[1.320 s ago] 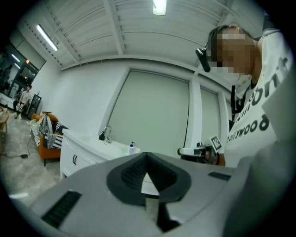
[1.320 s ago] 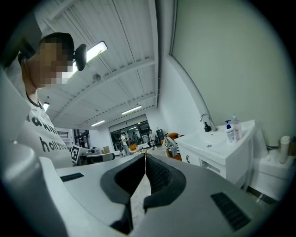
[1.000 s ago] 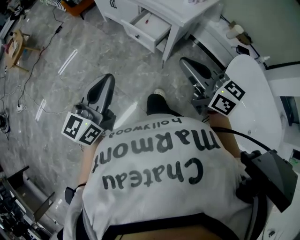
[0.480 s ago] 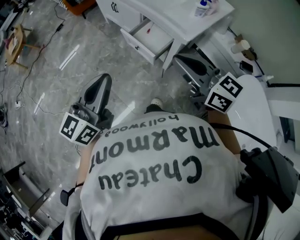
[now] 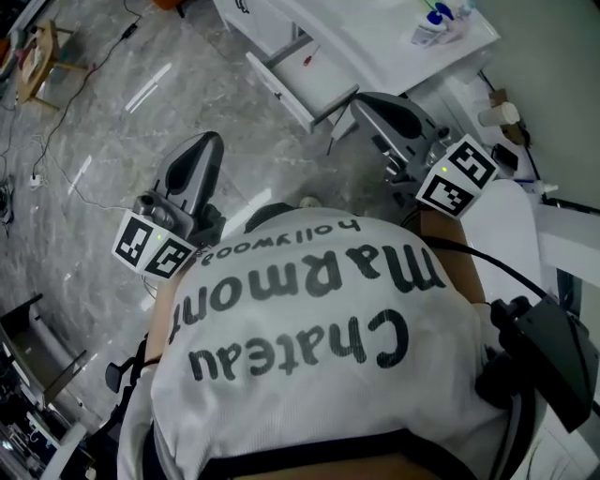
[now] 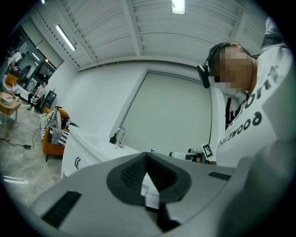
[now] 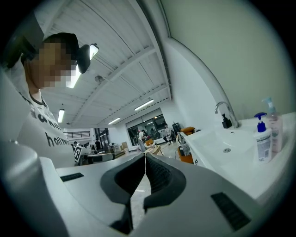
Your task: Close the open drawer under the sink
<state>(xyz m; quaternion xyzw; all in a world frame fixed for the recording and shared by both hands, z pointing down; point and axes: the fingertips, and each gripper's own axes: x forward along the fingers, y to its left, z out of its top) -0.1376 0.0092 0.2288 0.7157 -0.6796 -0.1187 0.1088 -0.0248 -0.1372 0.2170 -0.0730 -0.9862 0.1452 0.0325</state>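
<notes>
- Cable (image 5: pixel 58 155) on grey floor, far L.
- left gripper (image 5: pixel 208 141): jaws shut tight, nothing btwn, over floor, apart from drawer.
- drawer (image 5: pixel 302 77): open, sticking out of white vanity (image 5: pixel 375 42) below sink (image 7: pixel 226 146), top centre.
- right gripper (image 5: pixel 364 101): jaws shut, empty, near drawer's R end.
- pump bottles (image 5: pixel 433 23) on countertop, R.

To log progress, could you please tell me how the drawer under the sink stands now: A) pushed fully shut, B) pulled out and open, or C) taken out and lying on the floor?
B: the drawer juts out of the white sink cabinet with its inside showing.
</notes>
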